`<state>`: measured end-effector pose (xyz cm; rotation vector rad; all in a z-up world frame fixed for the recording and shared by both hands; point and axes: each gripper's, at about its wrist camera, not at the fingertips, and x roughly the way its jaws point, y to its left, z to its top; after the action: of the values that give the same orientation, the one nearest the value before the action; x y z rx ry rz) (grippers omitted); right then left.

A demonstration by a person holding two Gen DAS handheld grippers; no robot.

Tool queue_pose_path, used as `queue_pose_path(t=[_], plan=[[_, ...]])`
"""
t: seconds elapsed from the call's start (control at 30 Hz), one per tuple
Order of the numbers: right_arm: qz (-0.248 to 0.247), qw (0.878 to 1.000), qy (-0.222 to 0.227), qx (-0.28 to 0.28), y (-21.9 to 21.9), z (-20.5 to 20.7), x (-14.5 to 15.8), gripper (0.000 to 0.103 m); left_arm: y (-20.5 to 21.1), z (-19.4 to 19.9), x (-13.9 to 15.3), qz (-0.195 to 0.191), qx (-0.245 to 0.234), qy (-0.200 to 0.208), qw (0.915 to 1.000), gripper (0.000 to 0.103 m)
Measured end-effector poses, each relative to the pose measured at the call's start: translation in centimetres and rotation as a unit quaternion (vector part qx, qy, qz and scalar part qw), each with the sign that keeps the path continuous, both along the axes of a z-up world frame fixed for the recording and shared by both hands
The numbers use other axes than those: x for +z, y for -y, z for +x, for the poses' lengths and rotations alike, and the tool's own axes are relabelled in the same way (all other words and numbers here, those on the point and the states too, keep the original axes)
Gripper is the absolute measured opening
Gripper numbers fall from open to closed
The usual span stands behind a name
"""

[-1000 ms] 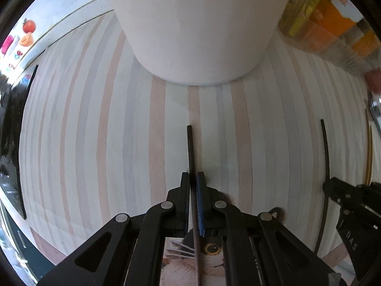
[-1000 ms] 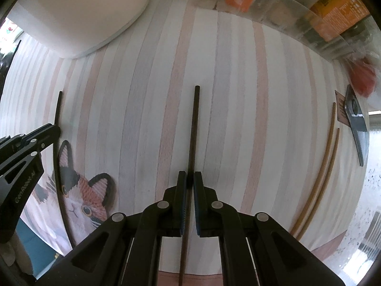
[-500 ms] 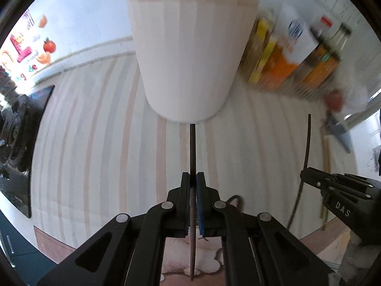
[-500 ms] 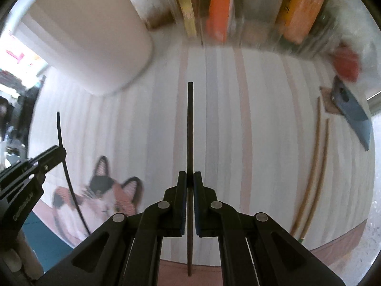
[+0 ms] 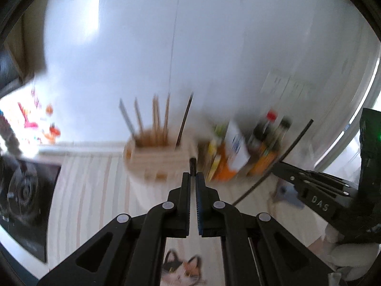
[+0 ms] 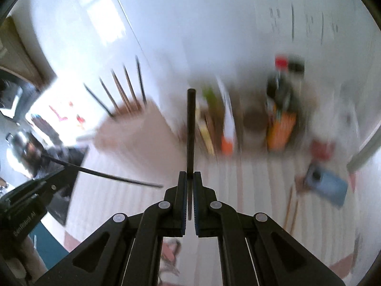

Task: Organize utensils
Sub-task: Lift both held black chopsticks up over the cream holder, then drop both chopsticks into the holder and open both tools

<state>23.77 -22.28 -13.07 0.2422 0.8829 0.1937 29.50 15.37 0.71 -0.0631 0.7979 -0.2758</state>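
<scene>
You face a pale white wall [image 5: 238, 47] with a thin vertical seam, washed by soft daylight. Below it the counter [image 5: 95, 190] wears a cloth of pastel stripes. Far left, bright stickers [image 5: 35, 119] dot the wall above a black stovetop [image 5: 23, 186]. On the right, a blurred cluster of sauce bottles [image 6: 283, 109] stands against the wall, with a curved pale frame [image 5: 352, 131] beyond.

Two black chopsticks [image 6: 191, 128] held aloft, one holder [image 5: 157, 164] with six sticks, two wooden chopsticks [image 6: 291, 208] on the cloth.
</scene>
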Motion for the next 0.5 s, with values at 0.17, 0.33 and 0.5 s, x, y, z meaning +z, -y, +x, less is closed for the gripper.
queue_pose_path(t=[0.17,0.33,0.5], plan=[[-0.012,0.998,0.063,0.007,-0.2,2.3,7.2,0.005,-0.2,2.5,6.8,-0.015,-0.002,0.054,0.9984,0.000],[-0.020,0.995,0.095,0.018,-1.1,4.6,11.9,0.004,-1.6,4.6,10.5,-0.019,0.014,0.084,0.9962,0.000],[-0.017,0.995,0.093,0.030,-2.4,6.7,13.2,0.004,-4.0,4.9,9.3,-0.022,0.035,0.068,0.9968,0.001]])
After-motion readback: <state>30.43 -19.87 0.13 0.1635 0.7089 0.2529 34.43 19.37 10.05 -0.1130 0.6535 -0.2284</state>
